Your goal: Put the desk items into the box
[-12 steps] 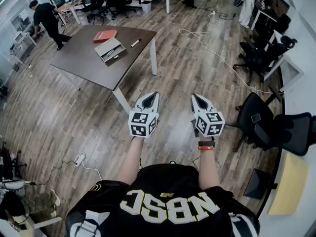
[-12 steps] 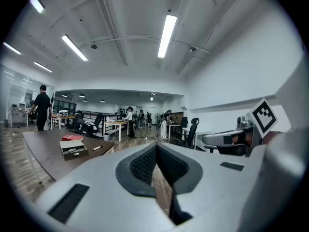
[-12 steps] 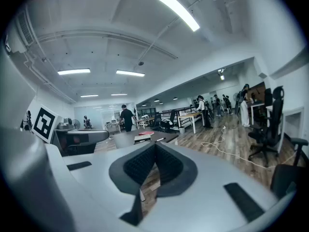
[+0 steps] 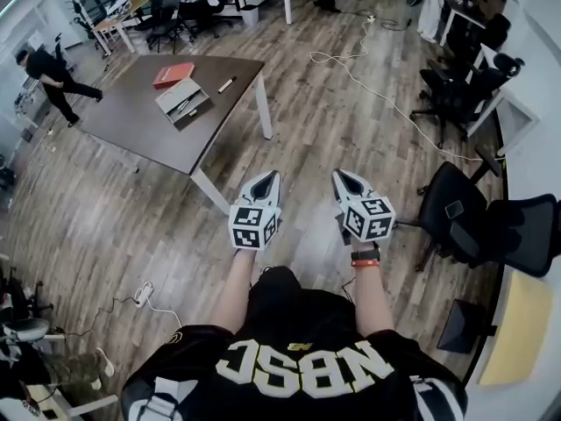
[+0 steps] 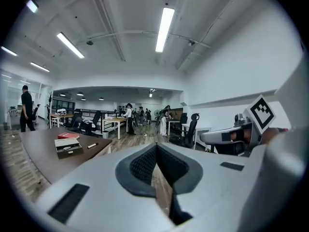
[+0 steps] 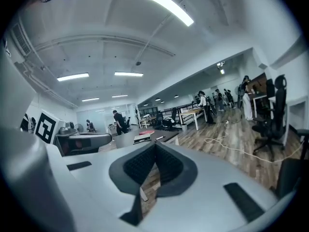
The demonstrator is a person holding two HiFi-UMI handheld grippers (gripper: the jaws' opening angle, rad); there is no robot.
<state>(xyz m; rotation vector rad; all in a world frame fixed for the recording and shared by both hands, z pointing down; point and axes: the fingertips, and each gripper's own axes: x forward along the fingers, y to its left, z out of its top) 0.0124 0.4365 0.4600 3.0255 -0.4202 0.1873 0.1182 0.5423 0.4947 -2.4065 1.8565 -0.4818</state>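
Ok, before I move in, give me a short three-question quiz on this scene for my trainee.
1. True or false: the red book lies inside the box.
2. What is between the jaws of the left gripper? A) the red book B) nothing C) the box
3. Fill in: the marker lies on the ___.

Key
1. False: it lies on the table, beside the box.
2. B: the jaws are shut and empty, over the floor short of the table.
3. Table.
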